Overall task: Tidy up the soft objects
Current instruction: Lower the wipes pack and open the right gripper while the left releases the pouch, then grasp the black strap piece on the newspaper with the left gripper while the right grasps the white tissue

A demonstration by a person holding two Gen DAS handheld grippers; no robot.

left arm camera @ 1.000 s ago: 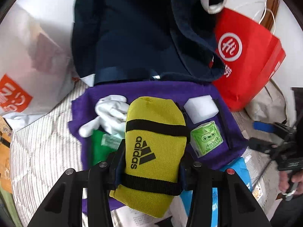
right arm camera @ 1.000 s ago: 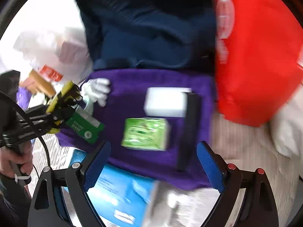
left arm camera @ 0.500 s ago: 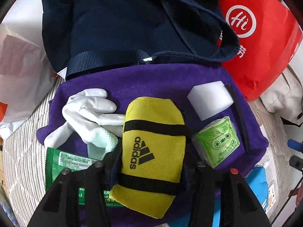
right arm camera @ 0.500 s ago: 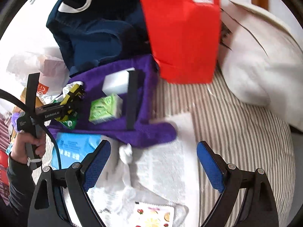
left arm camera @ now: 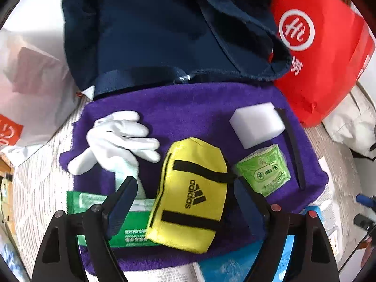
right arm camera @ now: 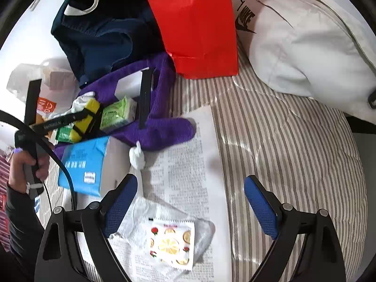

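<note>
Looking at my stuff: here is what I see, big things first.
Bed cover (right arm camera: 293,145): it has stripes, and everything lies on it.
Blue top (left arm camera: 152,28): dark and soft, at the far end, with its edge lying over the purple towel.
Red bag (left arm camera: 324,47): it stands to the right of the blue top, beside the towel's far right corner.
Purple towel (left arm camera: 199,108): spread flat, with small things on it.
Yellow pouch (left arm camera: 190,195): it lies on the towel, a bit tilted, with its left bottom corner over the green packet (left arm camera: 131,225).
White glove (left arm camera: 119,138): on the towel, just left of the pouch.
White sponge (left arm camera: 257,123): on the towel, near its right side.
Green tissue pack (left arm camera: 265,174): just below the sponge, right of the pouch.
My left gripper (left arm camera: 185,196): its fingers are spread wide with the pouch between them, and I see a gap on the left side, so I am not squeezing it.
My right gripper (right arm camera: 190,195): wide apart, holding nothing, over the newspaper (right arm camera: 188,164).
</note>
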